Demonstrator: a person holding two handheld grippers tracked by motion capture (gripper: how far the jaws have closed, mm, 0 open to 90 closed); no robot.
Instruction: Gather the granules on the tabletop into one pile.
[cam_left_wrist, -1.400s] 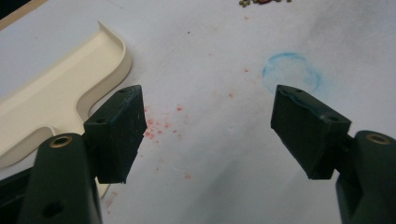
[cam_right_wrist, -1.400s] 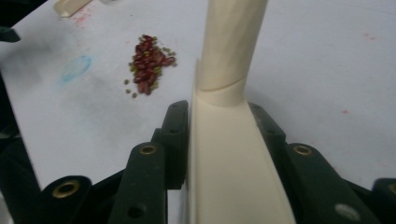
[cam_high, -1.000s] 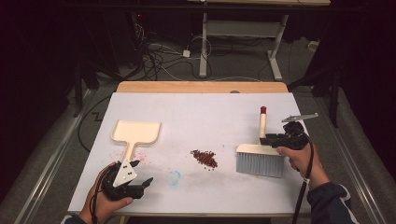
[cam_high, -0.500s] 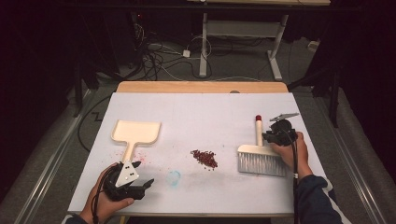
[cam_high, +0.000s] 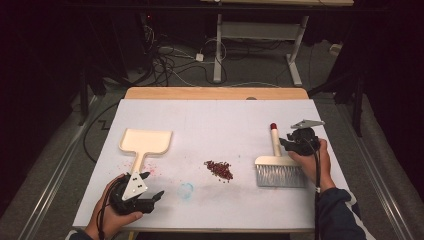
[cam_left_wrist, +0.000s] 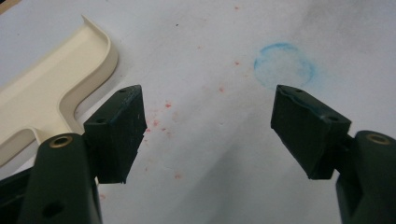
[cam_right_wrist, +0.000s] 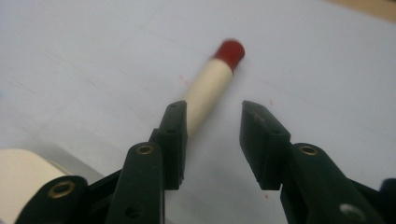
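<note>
A cream brush lies on the white table at the right, its grey bristles (cam_high: 280, 176) toward me and its red-tipped handle (cam_high: 274, 142) pointing away. My right gripper (cam_high: 287, 143) sits just right of that handle, open. In the right gripper view the handle (cam_right_wrist: 208, 91) runs behind the left jaw and nothing lies in the gap of the right gripper (cam_right_wrist: 212, 112). A cream dustpan (cam_high: 145, 141) lies at the left. My left gripper (cam_high: 150, 192) rests near the end of the dustpan's handle, wide open over bare table (cam_left_wrist: 210, 121). A small pile of dark red bits (cam_high: 218, 169) sits mid-table.
A faint blue ring (cam_high: 186, 190) (cam_left_wrist: 284, 65) marks the table just right of the left gripper, with pink specks (cam_left_wrist: 159, 122) around. The dustpan's edge (cam_left_wrist: 56, 86) lies left of the left jaws. The table's front edge (cam_high: 210, 229) is close to both hands. Cables cover the floor (cam_high: 170, 65) beyond.
The right hand has moved a little away from me and left, alongside the brush handle, whose red tip has shifted slightly left. The left gripper has stayed put.
</note>
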